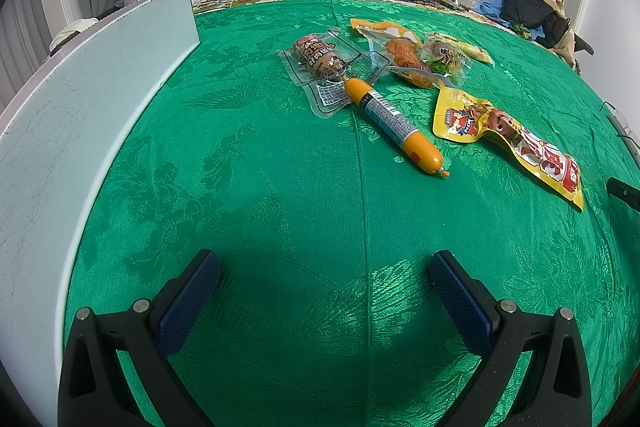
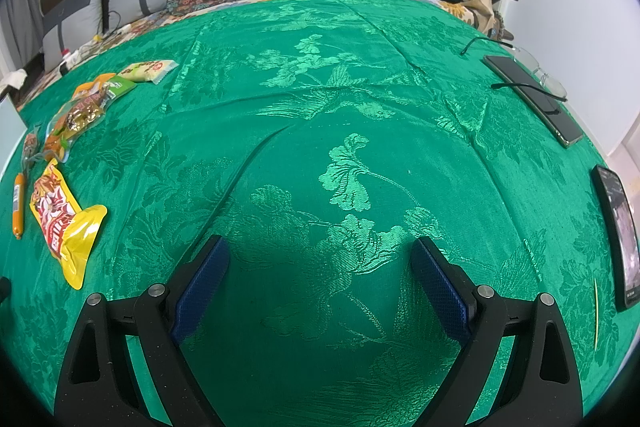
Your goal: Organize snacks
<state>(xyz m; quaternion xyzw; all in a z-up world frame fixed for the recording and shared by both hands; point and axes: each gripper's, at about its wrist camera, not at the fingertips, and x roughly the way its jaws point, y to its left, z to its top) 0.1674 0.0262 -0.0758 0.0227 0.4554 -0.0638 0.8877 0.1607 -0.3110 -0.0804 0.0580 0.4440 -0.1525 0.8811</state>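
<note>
— Left gripper [image 1: 324, 279]: blue-padded jaws spread wide, nothing between them, hovering low over bare green brocade cloth [image 1: 280, 187]. Right gripper [image 2: 320, 267]: likewise spread and empty, above an open stretch of the same cloth.

— And the snacks?

— Clustered ahead of the left gripper, well apart from both. Nearest: an orange-cased sausage stick [image 1: 394, 123] lying diagonally, its far end touching a clear vacuum pack of brown meat [image 1: 320, 61]. Just beside to the right, a yellow cartoon-printed pouch [image 1: 512, 143]. Farther back, an orange-sealed pack of chicken-like meat [image 1: 400, 55], a clear pack with a dark snack [image 1: 444, 57] overlapping it, and a pale packet [image 1: 476, 51] behind. Seen from the right wrist, all pushed to the far left edge.

— Anything to sort into?

— Possibly the pale flat-walled bin or board [image 1: 80, 107] at the left; inside hidden, so not certain. Two phones [image 2: 534, 95] at the right edge, with cables.

— Step in hand?

— By the look of it, the very start: nothing gripped, nothing sorted. Next move likely calls for the left gripper reaching forward, turning the jaws across the sausage stick, and closing on its middle without snagging the vacuum pack.
</note>
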